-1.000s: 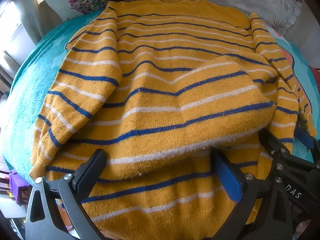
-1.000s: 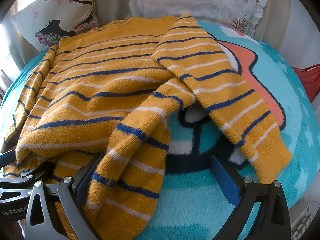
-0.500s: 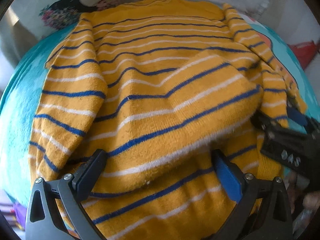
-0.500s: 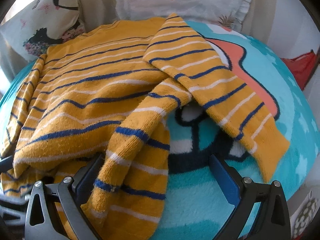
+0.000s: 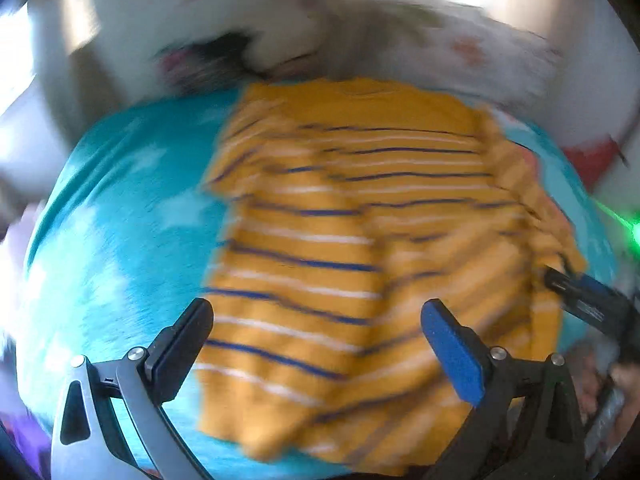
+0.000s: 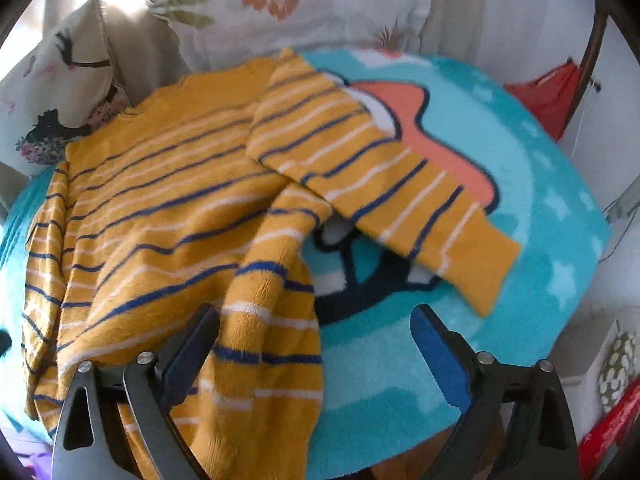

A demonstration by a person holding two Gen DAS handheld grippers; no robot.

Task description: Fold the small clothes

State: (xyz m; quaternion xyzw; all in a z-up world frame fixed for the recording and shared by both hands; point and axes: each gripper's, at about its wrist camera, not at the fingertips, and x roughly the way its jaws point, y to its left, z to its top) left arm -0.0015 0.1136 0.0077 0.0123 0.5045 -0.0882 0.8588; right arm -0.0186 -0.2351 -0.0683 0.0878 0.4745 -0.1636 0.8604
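Observation:
A yellow sweater [image 5: 340,240] with blue and white stripes lies crumpled on a teal round rug; it also shows in the right wrist view [image 6: 160,220]. Its hem is folded up over the body. One sleeve [image 6: 380,184] lies stretched out to the right on the rug. My left gripper [image 5: 316,320] is open and empty, raised above the sweater's near part. My right gripper [image 6: 316,332] is open and empty, above the sweater's near edge and the rug; it shows at the right edge of the left wrist view [image 5: 588,304]. The left wrist view is motion-blurred.
The teal rug [image 6: 520,208] has an orange and dark blue pattern. Patterned pillows [image 6: 300,4] stand behind the sweater. A red object [image 6: 556,92] is at the far right, beyond the rug edge.
My left gripper has pulled back and up from the sweater, swinging so more of the rug shows on its left. My right gripper has risen and drawn back slightly. The sweater stays put.

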